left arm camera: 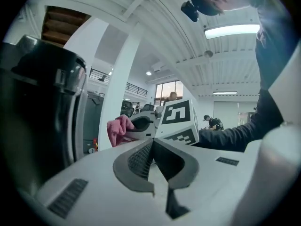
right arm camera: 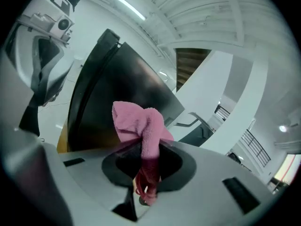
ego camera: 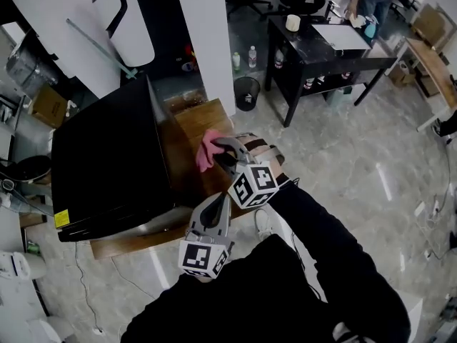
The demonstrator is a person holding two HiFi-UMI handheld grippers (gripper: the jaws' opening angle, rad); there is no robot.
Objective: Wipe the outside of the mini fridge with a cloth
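The black mini fridge (ego camera: 107, 159) stands on a low wooden table (ego camera: 203, 123), seen from above in the head view. My right gripper (ego camera: 223, 151) is shut on a pink cloth (ego camera: 208, 150), held just off the fridge's right side wall. In the right gripper view the pink cloth (right arm camera: 141, 126) bunches out of the jaws with the fridge (right arm camera: 117, 88) right behind it. My left gripper (ego camera: 212, 207) sits lower, near the table's front edge, shut with nothing in it. The left gripper view shows the fridge's edge (left arm camera: 42, 112), the pink cloth (left arm camera: 118, 129) and the right gripper's marker cube (left arm camera: 178, 121).
A black desk (ego camera: 321, 48) with paper and bottles stands at the back right, with a person beside it. A small black bin (ego camera: 246, 91) sits on the tiled floor behind the table. A white pillar (ego camera: 207, 34) rises behind the fridge. Clutter lines the left side.
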